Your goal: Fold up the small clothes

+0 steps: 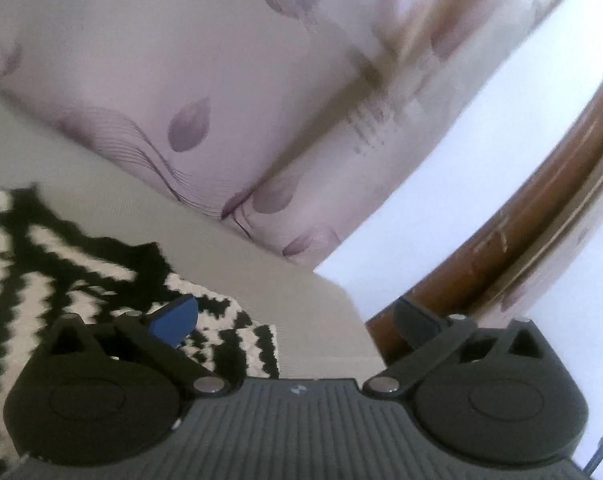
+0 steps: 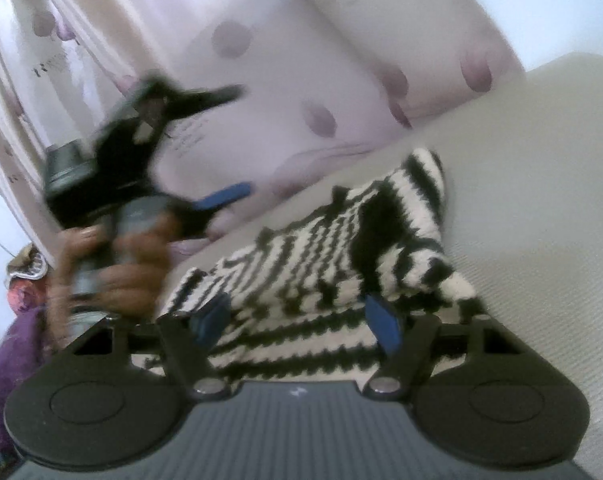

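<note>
Black-and-white striped knit garment (image 2: 341, 264) lay rumpled on the pale bench (image 2: 521, 208) before patterned curtains (image 1: 189, 60), left gripper (image 1: 297, 320) fingers spread wide, empty, right gripper (image 2: 301, 320) fingers parted over the garment's near edge, pressing nothing.

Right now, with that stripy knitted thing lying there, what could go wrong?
1. The striped knit lies bunched and part-folded; a careless grab might pull the fold apart.
2. The left gripper is wide open with nothing between its fingers, right at the corner of the grey pad; cloth dragged that way could slide off the edge.
3. The right gripper straddles the knit's near edge; closing could pinch several layers together.
</note>
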### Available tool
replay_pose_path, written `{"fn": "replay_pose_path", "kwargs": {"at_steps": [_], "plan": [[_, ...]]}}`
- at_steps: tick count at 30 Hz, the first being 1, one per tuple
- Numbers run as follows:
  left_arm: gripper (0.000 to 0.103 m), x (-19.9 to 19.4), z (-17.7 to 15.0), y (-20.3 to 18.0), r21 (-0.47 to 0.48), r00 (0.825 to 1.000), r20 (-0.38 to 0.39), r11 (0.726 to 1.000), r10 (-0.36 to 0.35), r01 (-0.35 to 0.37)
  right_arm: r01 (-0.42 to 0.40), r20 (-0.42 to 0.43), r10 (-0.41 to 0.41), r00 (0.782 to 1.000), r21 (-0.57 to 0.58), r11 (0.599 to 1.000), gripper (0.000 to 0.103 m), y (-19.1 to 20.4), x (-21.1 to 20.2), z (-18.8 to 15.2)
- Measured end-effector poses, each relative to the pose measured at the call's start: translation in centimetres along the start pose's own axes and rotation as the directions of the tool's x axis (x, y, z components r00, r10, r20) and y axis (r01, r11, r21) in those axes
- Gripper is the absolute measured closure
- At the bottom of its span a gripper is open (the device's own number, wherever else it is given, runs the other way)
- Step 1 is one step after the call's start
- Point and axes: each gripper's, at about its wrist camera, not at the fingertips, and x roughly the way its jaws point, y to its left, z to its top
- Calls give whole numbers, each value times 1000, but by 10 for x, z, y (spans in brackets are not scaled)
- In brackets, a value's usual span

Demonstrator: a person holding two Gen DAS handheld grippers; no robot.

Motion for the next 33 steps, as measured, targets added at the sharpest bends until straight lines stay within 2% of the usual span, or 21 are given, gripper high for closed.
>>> {"fn": "replay_pose_path", "kwargs": {"at_steps": [2,4,6,8,10,11,13,14,16,17,18,19,20,22,25,26,28,30,33], "plan": [[1,-31,-3,12,26,998,47,999,46,-47,22,2,-22,1000,-22,1000,28,1,1,8],[1,-60,-13,29,106,984,100,982,148,-159,44,10,-43,999,-66,997,28,2,6,19],[1,-86,-27,52,168,946,173,938,273,-302,74,7,-74,997,-117,990,29,3,15,31],[1,-105,-41,76,188,908,214,898,359,-399,97,-8,-100,995,-169,981,29,4,31,46],[3,-120,-51,105,145,877,213,874,431,-464,137,-25,-147,989,-222,965,29,4,51,57],[4,-124,-52,117,117,874,206,875,441,-469,166,-35,-180,983,-246,955,29,3,63,61],[4,-128,-53,139,39,880,186,891,438,-452,206,-69,-231,971,-257,944,29,-4,84,67],[4,-132,-52,146,-15,887,191,905,421,-426,213,-91,-242,966,-250,944,29,-9,95,69],[1,-134,-50,151,-40,885,207,907,417,-419,205,-131,-240,962,-236,950,35,-16,113,70],[1,-132,-50,150,-27,883,202,904,424,-427,195,-159,-236,959,-237,952,53,-18,123,69],[1,-129,-50,147,-5,880,205,899,429,-437,190,-188,-238,953,-241,952,76,-19,132,68],[1,-126,-50,145,17,878,211,896,430,-443,192,-202,-244,948,-248,950,80,-17,140,68],[1,-127,-53,143,22,875,212,893,435,-449,178,-198,-232,952,-257,950,88,-14,143,68],[1,-133,-55,138,4,871,201,889,448,-458,157,-172,-215,961,-298,942,90,-1,143,71],[0,-142,-60,139,-8,872,211,893,441,-450,178,-19,-195,981,-322,930,91,15,118,85],[0,-153,-63,139,-4,872,211,892,442,-451,188,31,-188,982,-306,933,91,14,108,92],[0,-153,-63,138,6,873,206,892,442,-453,241,99,-222,970,-290,926,91,10,96,99],[0,-152,-63,136,12,872,206,890,443,-455,257,87,-243,966,-252,933,91,-6,94,100],[0,-152,-63,137,9,872,204,889,446,-457,278,-16,-290,957,-236,931,91,-25,115,84]]}}
